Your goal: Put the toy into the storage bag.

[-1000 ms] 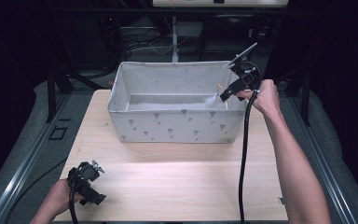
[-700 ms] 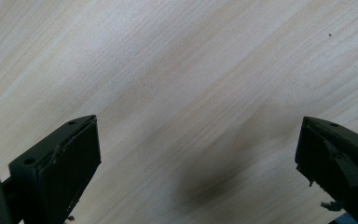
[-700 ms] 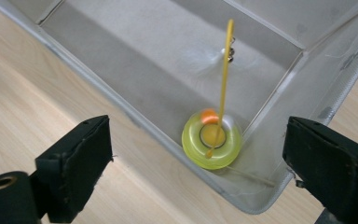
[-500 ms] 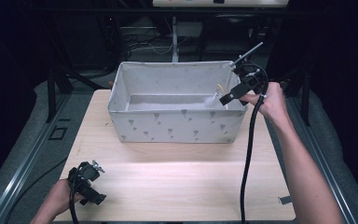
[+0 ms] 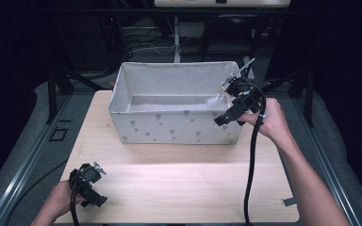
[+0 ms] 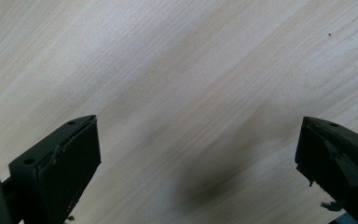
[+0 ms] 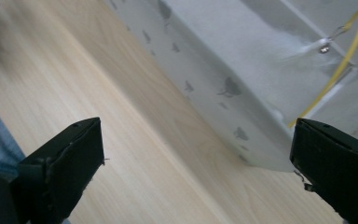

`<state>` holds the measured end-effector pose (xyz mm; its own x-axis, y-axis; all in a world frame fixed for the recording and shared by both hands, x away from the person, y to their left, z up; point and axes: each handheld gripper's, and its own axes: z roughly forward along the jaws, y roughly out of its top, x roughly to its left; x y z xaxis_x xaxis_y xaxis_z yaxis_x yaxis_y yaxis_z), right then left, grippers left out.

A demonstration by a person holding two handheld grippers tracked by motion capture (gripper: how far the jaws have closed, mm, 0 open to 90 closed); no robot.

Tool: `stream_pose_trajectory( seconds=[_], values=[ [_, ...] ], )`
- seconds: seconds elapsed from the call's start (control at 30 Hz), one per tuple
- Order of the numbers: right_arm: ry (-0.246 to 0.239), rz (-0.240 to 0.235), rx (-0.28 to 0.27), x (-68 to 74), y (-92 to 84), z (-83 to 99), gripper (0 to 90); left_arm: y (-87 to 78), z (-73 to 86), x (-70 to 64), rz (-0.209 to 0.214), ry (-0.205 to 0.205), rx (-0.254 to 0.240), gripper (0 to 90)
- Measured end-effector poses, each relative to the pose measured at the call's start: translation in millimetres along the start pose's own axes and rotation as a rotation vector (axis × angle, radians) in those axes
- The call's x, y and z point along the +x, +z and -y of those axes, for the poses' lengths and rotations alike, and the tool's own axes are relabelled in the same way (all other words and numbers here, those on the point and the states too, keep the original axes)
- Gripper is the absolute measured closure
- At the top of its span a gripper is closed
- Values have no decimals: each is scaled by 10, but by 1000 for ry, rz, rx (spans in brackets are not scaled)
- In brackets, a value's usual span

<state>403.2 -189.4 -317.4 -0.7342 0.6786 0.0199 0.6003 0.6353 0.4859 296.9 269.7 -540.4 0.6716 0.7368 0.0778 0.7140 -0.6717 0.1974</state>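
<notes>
right gripper [image 5: 226, 113] sits at the near right corner of the fabric bin [image 5: 169, 129], jaws spread wide with nothing between them; they've just been opening. inside that corner there's a thin yellow wire loop [image 7: 345, 56], possibly a hanger or clip, hard to tell what. reads as a drop into the bin just done, hand clearing out. left gripper [image 5: 92, 186] rests at the near left of the wooden table [image 5: 193, 188], jaws wide, empty. next: fetch another item.
</notes>
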Motion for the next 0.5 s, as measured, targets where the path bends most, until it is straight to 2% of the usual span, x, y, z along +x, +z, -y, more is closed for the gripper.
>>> stream_pose_trajectory(
  seconds=[0.23, 0.33, 0.5],
  values=[
    [-42, -16, 12, 193, 122, 95, 23, 0, -1, -2, -1, 1, -1, 2],
    [-54, -35, 9, 325, 234, 196, 26, 2, 1, -2, -2, -2, -1, 2],
    [-58, -46, 28, 440, 420, 336, 45, 2, 0, -5, 0, 4, 2, 2]
  ],
)
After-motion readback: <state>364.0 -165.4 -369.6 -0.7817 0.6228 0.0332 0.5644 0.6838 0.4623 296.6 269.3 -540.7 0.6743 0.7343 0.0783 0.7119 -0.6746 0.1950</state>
